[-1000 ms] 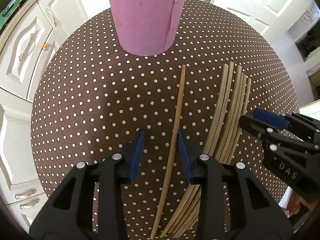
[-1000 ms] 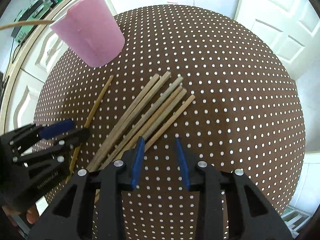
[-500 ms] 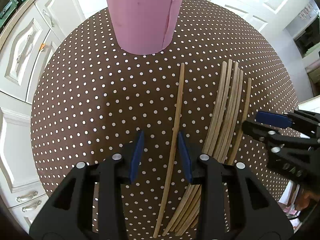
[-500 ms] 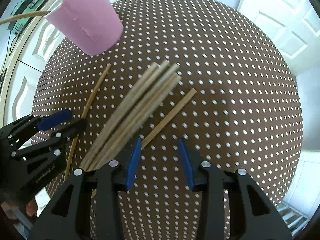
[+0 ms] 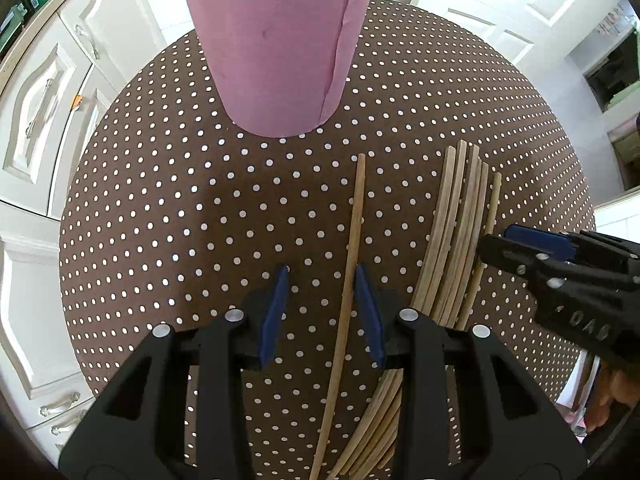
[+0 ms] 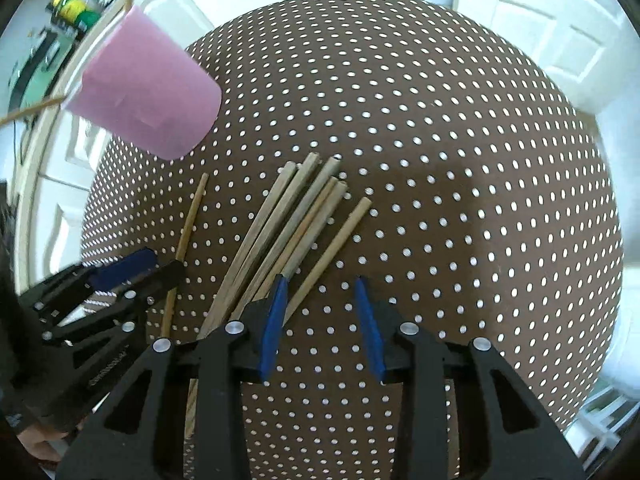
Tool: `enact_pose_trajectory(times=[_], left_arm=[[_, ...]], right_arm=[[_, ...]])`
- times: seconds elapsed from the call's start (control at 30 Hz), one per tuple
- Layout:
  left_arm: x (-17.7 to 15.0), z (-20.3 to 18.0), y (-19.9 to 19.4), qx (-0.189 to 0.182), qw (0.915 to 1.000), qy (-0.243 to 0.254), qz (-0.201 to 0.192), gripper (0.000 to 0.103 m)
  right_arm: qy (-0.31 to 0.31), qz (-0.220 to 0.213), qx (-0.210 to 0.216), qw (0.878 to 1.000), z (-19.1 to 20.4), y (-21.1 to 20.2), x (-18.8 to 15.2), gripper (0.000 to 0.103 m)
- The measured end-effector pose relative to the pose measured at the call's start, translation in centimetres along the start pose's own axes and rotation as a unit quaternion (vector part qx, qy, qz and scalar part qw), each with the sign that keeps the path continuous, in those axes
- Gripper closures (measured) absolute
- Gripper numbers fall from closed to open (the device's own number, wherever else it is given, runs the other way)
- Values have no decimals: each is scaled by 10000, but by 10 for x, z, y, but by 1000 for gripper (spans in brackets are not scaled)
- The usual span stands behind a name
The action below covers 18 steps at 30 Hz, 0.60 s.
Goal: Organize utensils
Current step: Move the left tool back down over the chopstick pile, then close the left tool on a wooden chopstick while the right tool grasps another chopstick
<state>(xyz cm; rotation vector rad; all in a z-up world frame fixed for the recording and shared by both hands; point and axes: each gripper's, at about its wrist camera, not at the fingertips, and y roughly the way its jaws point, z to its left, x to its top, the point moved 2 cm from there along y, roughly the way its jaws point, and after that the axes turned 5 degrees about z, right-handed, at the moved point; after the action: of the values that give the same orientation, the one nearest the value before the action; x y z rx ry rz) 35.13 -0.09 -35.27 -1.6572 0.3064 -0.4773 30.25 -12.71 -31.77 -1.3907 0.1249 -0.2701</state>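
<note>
The thin, light, stiff single wooden chopstick (image 5: pixel 352 256) lies between the part-open, empty left gripper (image 5: pixel 322 308); pinch it mid-length. The right gripper (image 6: pixel 320 320), likewise part-open, holds nothing.

1. We see a round table (image 5: pixel 160 240) under a brown white-dotted cloth.
2. White cabinets (image 5: pixel 36 120) with metal handles at left.
3. White panelled door (image 6: pixel 560 40) behind.
4. Bottles (image 6: pixel 76 12) on the counter, blurred.
</note>
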Motion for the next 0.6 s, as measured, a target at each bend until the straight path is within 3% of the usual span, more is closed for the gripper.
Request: enact_pose_trajectory(times=[0.07, 0.23, 0.4, 0.5, 0.6], left_arm=[[2, -1, 0, 34, 10000, 39, -7, 67], [9, -11, 4, 117, 9999, 86, -67, 66], [24, -23, 5, 220, 9996, 97, -113, 64], [32, -28, 8, 322, 9992, 176, -170, 65], [38, -32, 9, 294, 9992, 187, -204, 72]], right_arm=[[-235, -54, -215, 9995, 26, 9, -3, 70], [-796, -48, -625, 9949, 44, 14, -24, 71], [-901, -9, -749, 9931, 48, 20, -37, 68], [-1092, 62, -772, 9910, 40, 10, -36, 74], [-808, 155, -417, 9957, 18, 6, -26, 88]])
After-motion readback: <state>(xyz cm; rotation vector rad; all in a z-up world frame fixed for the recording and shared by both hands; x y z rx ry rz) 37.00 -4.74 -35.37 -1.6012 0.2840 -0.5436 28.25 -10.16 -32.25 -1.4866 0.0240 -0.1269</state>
